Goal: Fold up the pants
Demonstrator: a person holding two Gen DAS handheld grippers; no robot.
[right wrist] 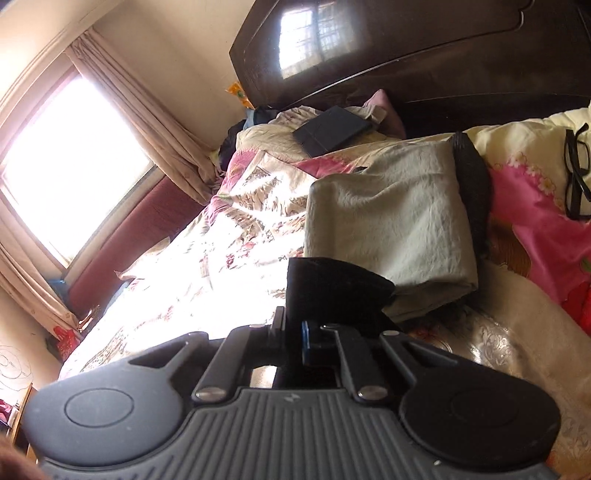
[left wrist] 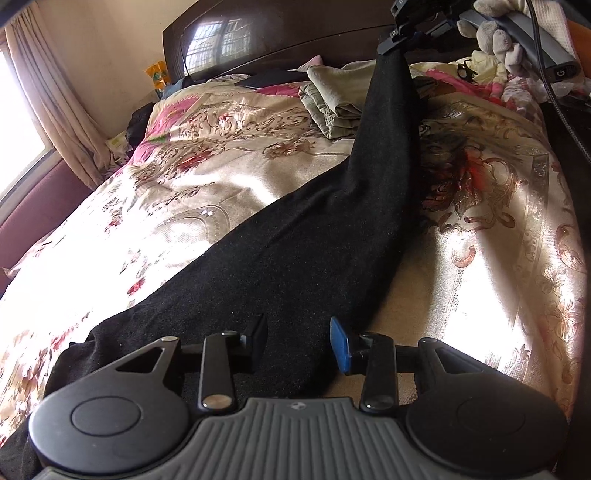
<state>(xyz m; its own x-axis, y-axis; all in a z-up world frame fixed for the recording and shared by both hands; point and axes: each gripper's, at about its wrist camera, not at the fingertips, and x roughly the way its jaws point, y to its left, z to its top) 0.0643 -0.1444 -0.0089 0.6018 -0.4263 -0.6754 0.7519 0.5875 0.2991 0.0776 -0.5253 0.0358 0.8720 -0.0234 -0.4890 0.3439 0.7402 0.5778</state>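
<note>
The black knit pants (left wrist: 295,251) lie in a long diagonal band across the floral satin bedspread (left wrist: 177,192), one end bunched at the near edge of the bed and the other end lifted off the bedspread. That raised end is clamped between the closed fingers of the right gripper (right wrist: 293,325), seen from the left wrist camera high above the bedspread near the dark wooden headboard (left wrist: 280,29). The left gripper (left wrist: 299,341) hovers over the low end of the pants with its jaws spread apart and nothing between them; one fingertip carries a blue pad (left wrist: 340,345).

Just beyond the lifted pants leg, toward the headboard, sits a folded stack of pale green-beige cloth (right wrist: 391,221), with the black fabric hanging right against its near side. A dark flat box (right wrist: 332,134) rests on the pillows closer to the headboard, and black-framed eyeglasses (right wrist: 578,173) lie on pink bedding to the stack's right. Beige curtains (right wrist: 147,122) hang by a bright window (right wrist: 70,166) left of the headboard. No readable writing shows.
</note>
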